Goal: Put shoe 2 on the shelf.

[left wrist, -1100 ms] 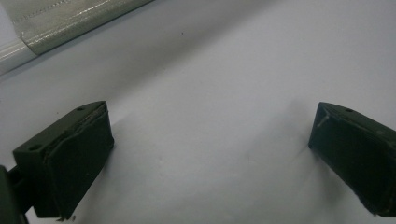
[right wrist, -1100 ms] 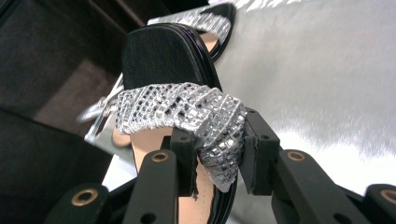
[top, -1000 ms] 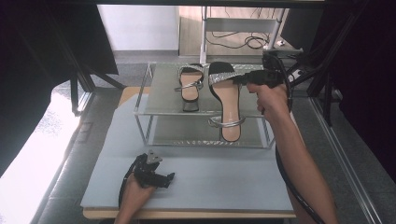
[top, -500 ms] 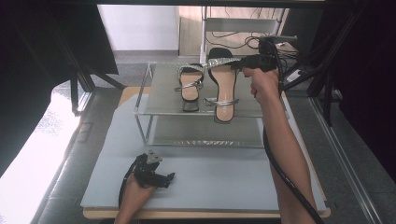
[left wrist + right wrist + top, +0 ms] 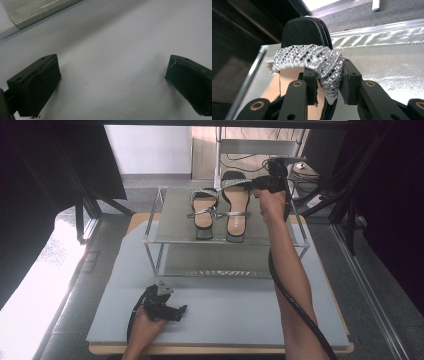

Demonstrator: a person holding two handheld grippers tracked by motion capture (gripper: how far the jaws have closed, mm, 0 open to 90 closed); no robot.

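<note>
Pinching glittery sequined strap [image 5: 322, 62], right gripper [image 5: 329, 82].

The right arm reaches far forward, its hand-held gripper [image 5: 260, 182] with jaws pinched together on a strap. The left hand [image 5: 145, 322] rests low near the body, its hand-held gripper [image 5: 181, 310] lying with jaws spread wide apart.

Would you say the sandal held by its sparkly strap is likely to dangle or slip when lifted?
Likely to dangle: the right gripper pinches only the soft, bunched strap. The flat sandal looks light, so slipping seems unlikely, though its studded surface might slide a little.
</note>
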